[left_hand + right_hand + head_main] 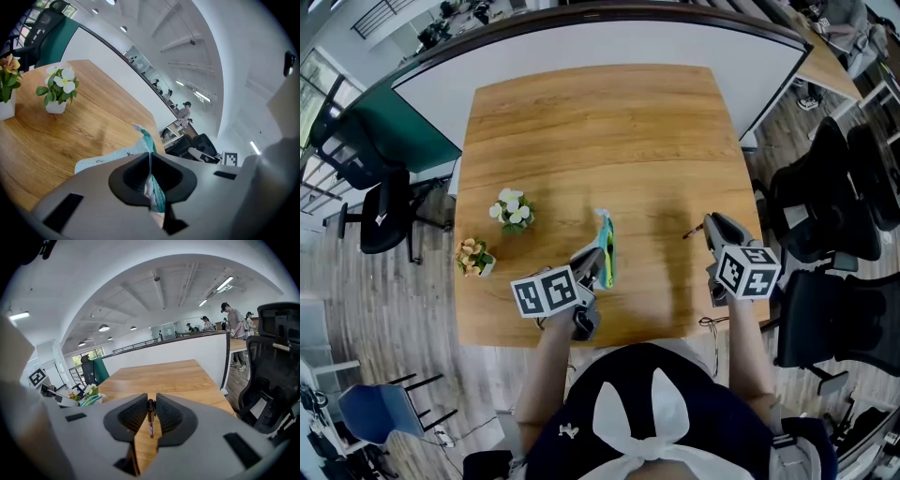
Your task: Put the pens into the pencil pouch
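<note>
Wooden table [591,122] in open office, black chairs [825,216] beside it. White-flower pot [513,210] and orange-flower pot [474,256] off to left of left fingertips.

Head view: left gripper [596,264] at teal pencil pouch [606,246]; pen [691,232] juts from right gripper [709,225].

Only left gripper view shows jaws pressed on pouch edge, fabric running ahead of fingertips.

Only right gripper view shows pen pinched between pads, over bare wood.
</note>
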`<act>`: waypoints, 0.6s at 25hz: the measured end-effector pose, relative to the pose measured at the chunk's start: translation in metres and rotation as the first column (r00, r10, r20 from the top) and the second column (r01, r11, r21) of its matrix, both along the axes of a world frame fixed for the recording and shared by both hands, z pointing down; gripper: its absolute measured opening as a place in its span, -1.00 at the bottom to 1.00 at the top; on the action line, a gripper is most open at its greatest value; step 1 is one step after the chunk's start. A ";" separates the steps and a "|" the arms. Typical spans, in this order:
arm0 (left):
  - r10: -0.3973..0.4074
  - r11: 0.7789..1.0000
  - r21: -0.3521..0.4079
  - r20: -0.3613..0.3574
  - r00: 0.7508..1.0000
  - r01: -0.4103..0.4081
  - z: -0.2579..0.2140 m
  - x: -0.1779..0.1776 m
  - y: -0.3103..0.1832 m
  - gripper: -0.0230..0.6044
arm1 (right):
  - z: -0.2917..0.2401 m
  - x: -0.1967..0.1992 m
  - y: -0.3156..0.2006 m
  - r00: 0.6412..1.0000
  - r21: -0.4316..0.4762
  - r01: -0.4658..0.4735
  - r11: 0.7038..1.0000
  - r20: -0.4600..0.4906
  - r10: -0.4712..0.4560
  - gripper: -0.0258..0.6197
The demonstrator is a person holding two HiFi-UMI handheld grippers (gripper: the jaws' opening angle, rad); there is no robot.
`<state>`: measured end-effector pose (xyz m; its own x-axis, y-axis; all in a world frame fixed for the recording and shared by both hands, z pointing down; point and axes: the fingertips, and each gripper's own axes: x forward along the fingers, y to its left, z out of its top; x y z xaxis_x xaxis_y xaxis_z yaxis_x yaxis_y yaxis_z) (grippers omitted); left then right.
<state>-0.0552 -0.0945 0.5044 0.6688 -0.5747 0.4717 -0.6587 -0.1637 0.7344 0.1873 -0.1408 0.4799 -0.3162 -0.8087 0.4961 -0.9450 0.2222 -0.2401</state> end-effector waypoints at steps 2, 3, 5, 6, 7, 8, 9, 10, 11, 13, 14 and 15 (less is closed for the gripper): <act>-0.001 1.000 0.004 0.000 1.000 0.001 -0.001 -0.001 0.002 -0.82 | -0.003 -0.003 0.005 1.000 0.005 0.010 1.000 0.003 -0.010 -0.73; -0.001 1.000 0.006 0.000 1.000 0.001 -0.002 -0.001 0.004 -0.82 | -0.004 -0.004 0.007 1.000 0.006 0.013 1.000 0.003 -0.013 -0.73; -0.001 1.000 0.008 -0.002 1.000 0.002 -0.002 -0.001 0.006 -0.82 | -0.007 -0.006 0.012 1.000 0.009 0.021 1.000 0.003 -0.021 -0.73; -0.002 1.000 0.008 -0.002 1.000 0.002 -0.003 -0.002 0.008 -0.82 | -0.008 -0.007 0.014 1.000 0.012 0.024 1.000 0.002 -0.024 -0.73; -0.003 1.000 0.008 -0.003 1.000 0.003 -0.002 -0.001 0.009 -0.82 | -0.010 -0.009 0.016 1.000 0.015 0.029 0.999 0.001 -0.029 -0.73; -0.003 1.000 0.007 -0.003 1.000 0.003 -0.002 -0.001 0.010 -0.82 | -0.012 -0.010 0.017 0.999 0.019 0.034 0.999 -0.002 -0.034 -0.73; -0.004 1.000 0.005 -0.004 1.000 0.004 -0.001 -0.001 0.012 -0.82 | -0.014 -0.012 0.019 0.999 0.023 0.039 0.999 -0.006 -0.039 -0.73; -0.005 1.000 0.004 -0.004 1.000 0.005 0.000 -0.001 0.013 -0.82 | -0.016 -0.013 0.020 0.999 0.028 0.046 0.999 -0.009 -0.046 -0.73; -0.005 1.000 0.003 -0.004 1.000 0.005 0.000 0.000 0.015 -0.82 | -0.018 -0.016 0.021 0.999 0.032 0.053 0.998 -0.010 -0.053 -0.73; -0.003 1.000 0.000 -0.005 1.000 0.003 0.002 0.001 0.017 -0.82 | -0.023 -0.021 0.024 0.997 0.040 0.071 0.997 -0.010 -0.071 -0.73; -0.002 1.000 -0.002 -0.004 1.000 0.002 0.002 0.001 0.018 -0.82 | -0.026 -0.025 0.025 0.997 0.044 0.082 0.996 -0.008 -0.082 -0.73; -0.001 1.000 -0.004 -0.004 1.000 0.001 0.003 0.001 0.019 -0.82 | -0.028 -0.029 0.026 0.996 0.048 0.094 0.994 -0.006 -0.094 -0.73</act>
<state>-0.0538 -0.0752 0.5073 0.6701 -0.5737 0.4710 -0.6558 -0.1603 0.7377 0.1587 -0.1150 0.4516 -0.3904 -0.7982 0.4588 -0.9201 0.3215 -0.2236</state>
